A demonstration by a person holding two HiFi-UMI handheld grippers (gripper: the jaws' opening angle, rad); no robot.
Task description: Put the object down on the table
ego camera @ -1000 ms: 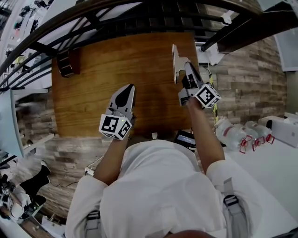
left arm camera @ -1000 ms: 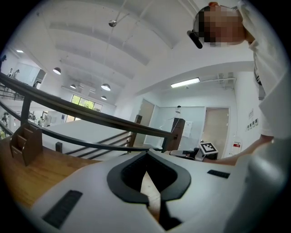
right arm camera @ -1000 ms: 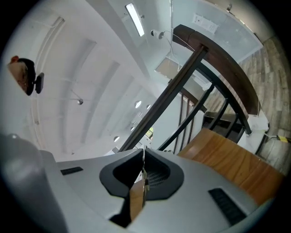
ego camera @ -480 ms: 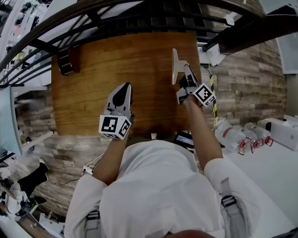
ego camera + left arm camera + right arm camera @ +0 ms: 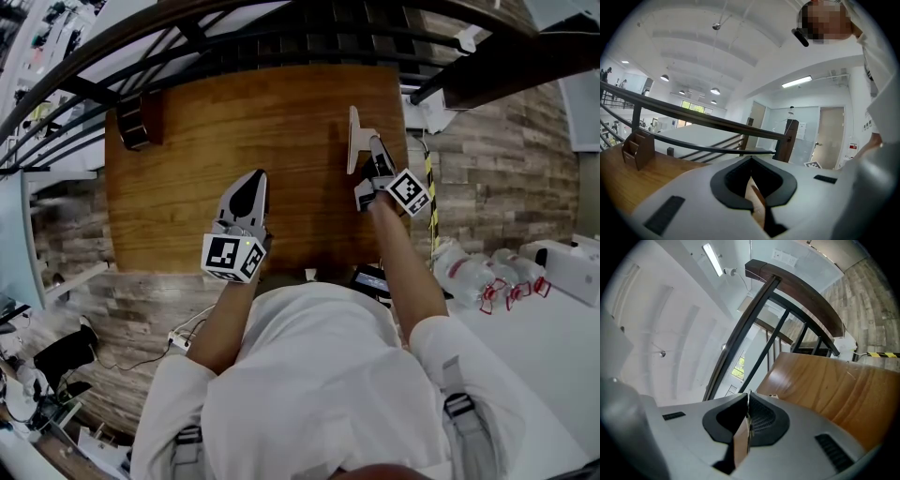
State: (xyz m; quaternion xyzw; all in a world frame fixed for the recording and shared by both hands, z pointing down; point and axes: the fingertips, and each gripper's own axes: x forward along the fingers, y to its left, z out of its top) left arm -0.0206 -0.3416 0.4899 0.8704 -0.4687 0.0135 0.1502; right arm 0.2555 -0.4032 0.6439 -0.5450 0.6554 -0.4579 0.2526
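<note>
The right claw (image 5: 376, 148) is clamped on a thin pale board (image 5: 352, 131), held on edge above the table (image 5: 206, 141), close to its right rim. Whether the lower edge touches the wood cannot be told. The left claw (image 5: 250, 185) hovers with its jaws together and nothing gripped. If released upright, the board would probably topple, and this near the rim it might slide off.

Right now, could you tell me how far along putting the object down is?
Done: the right gripper holds the thin pale plate over the wooden table. In hand: its jaws are shut on the plate, which stands on edge. Left: setting it down and letting go. The left gripper is shut and empty.
</note>
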